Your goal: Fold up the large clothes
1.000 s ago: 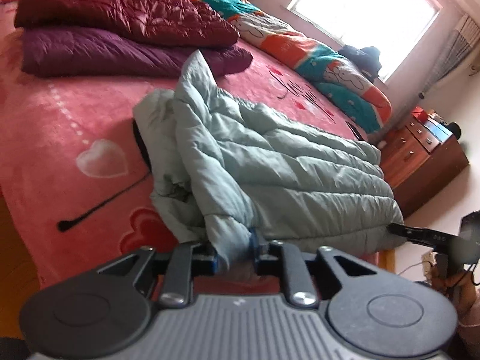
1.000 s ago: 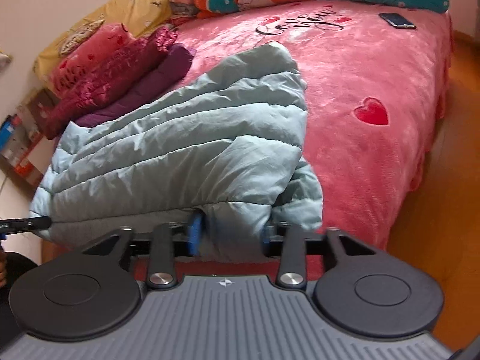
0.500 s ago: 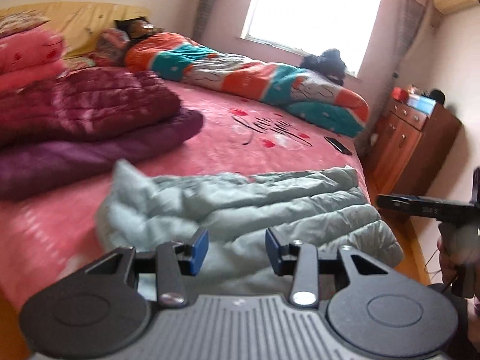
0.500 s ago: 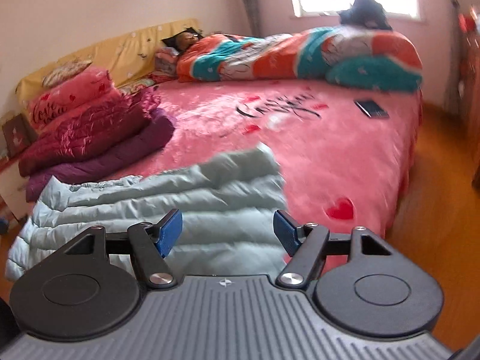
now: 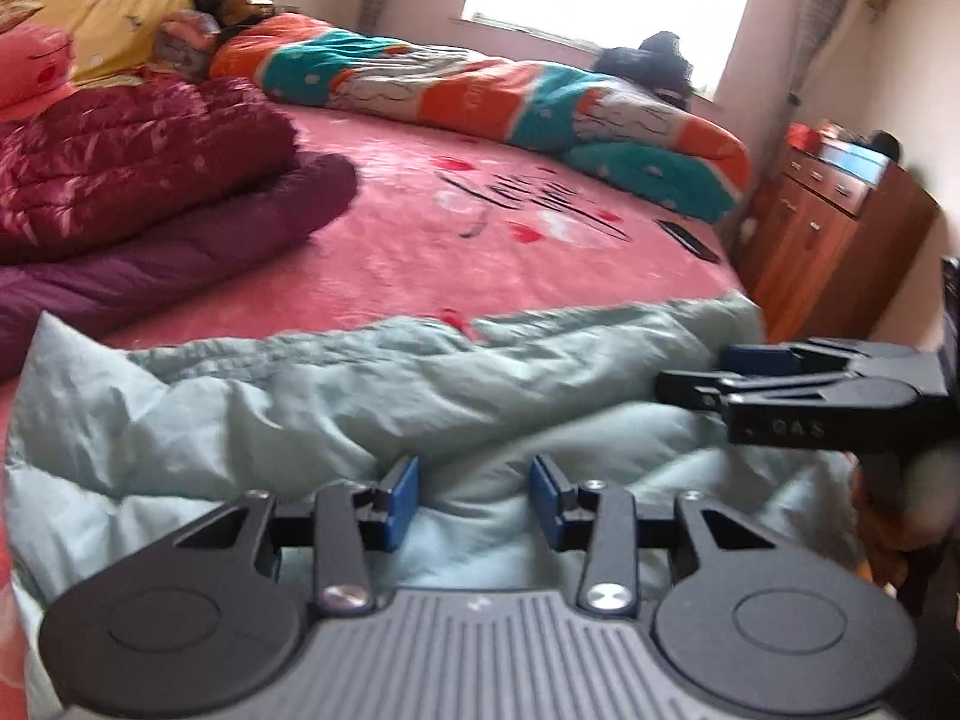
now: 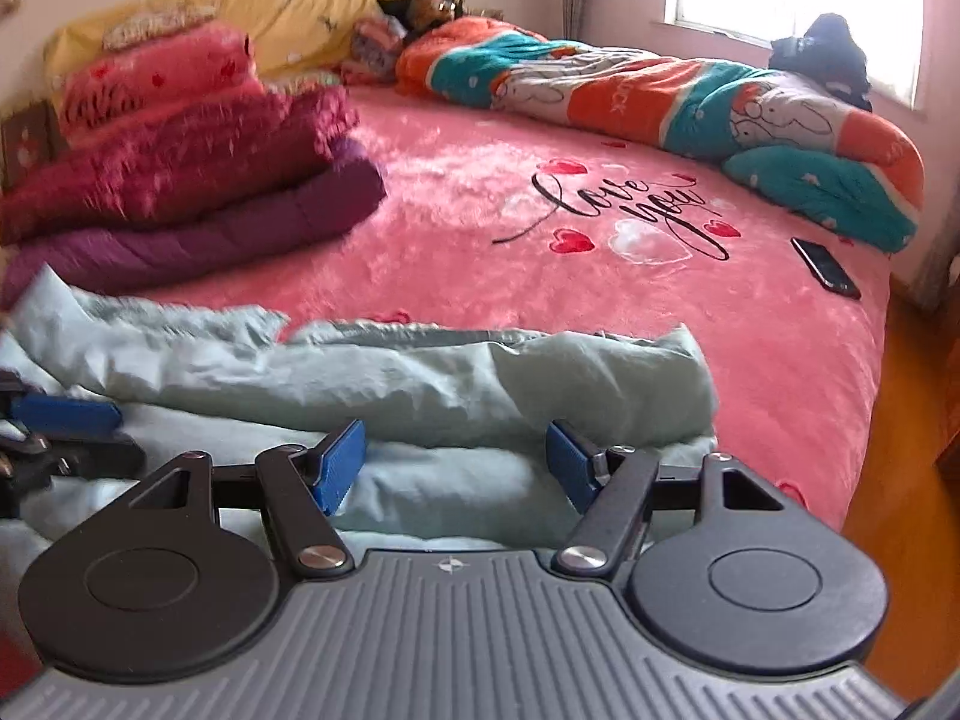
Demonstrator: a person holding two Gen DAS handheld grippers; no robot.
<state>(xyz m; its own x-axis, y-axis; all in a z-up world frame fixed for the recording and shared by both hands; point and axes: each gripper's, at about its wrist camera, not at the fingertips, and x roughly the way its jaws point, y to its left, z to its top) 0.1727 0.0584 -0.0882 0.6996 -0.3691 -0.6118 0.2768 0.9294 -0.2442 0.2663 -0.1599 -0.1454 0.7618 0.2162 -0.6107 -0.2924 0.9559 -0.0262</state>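
A pale green quilted jacket point(image 5: 372, 396) lies folded in a long band across the near edge of the pink bed point(image 5: 456, 252). My left gripper point(image 5: 474, 495) hovers just over its near side, open, blue pads apart and pressing on nothing. In the right wrist view the same jacket point(image 6: 432, 378) stretches left to right, and my right gripper point(image 6: 454, 467) is open wide above its near edge. The right gripper point(image 5: 708, 375) also shows from the side over the jacket's right end. The left gripper point(image 6: 60, 420) shows at the left edge.
Folded maroon point(image 6: 180, 162) and purple point(image 6: 198, 240) coats are stacked at the back left, with pink blankets point(image 6: 156, 78) behind. A colourful duvet point(image 6: 690, 96) runs along the far side. A phone point(image 6: 825, 267) lies near the bed's right edge. A wooden dresser point(image 5: 834, 228) stands to the right.
Both grippers were shut on the jacket's edge; they have opened and let it go. The lifted jacket now lies low on the bed, and both views have rolled level and drawn back.
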